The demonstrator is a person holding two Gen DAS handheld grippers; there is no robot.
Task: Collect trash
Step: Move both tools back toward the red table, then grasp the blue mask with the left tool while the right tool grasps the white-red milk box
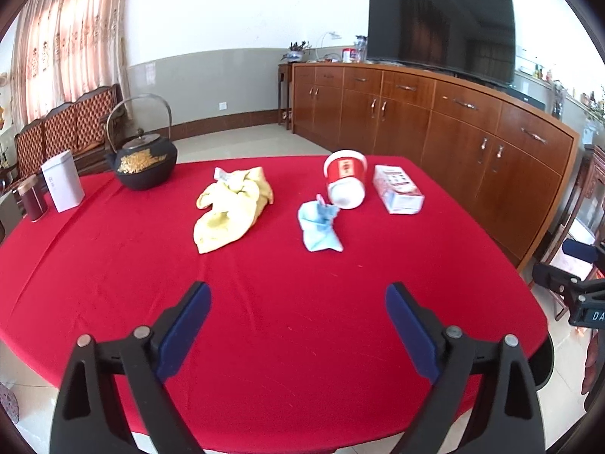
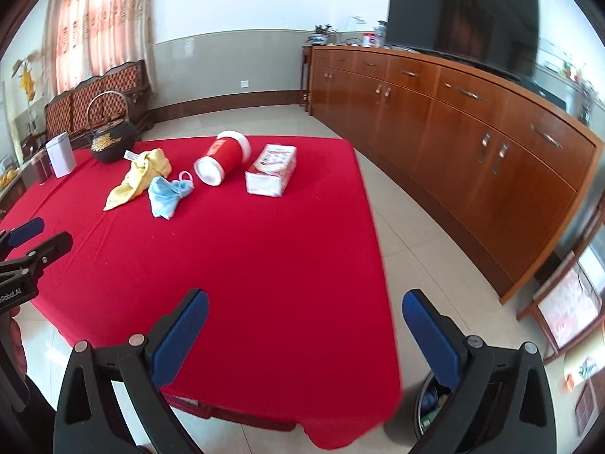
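On the red table (image 1: 113, 265) lie a crumpled blue wrapper (image 1: 319, 227), a crumpled yellow cloth (image 1: 230, 208), a red and white cup on its side (image 1: 346, 179) and a white and red packet (image 1: 397, 188). My left gripper (image 1: 298, 321) is open and empty over the table's near part, well short of them. My right gripper (image 2: 304, 329) is open and empty at the table's near right corner; the blue wrapper (image 2: 168, 195), yellow cloth (image 2: 138, 178), cup (image 2: 223, 159) and packet (image 2: 270, 174) lie far ahead. A dark bin (image 2: 431, 405) stands on the floor below it.
A black iron teapot (image 1: 145, 159), a white box (image 1: 62, 181) and a dark red tin (image 1: 32, 198) stand at the table's far left. A long wooden sideboard (image 1: 435, 121) with a TV (image 1: 442, 26) runs along the right. The left gripper also shows in the right wrist view (image 2: 26, 246).
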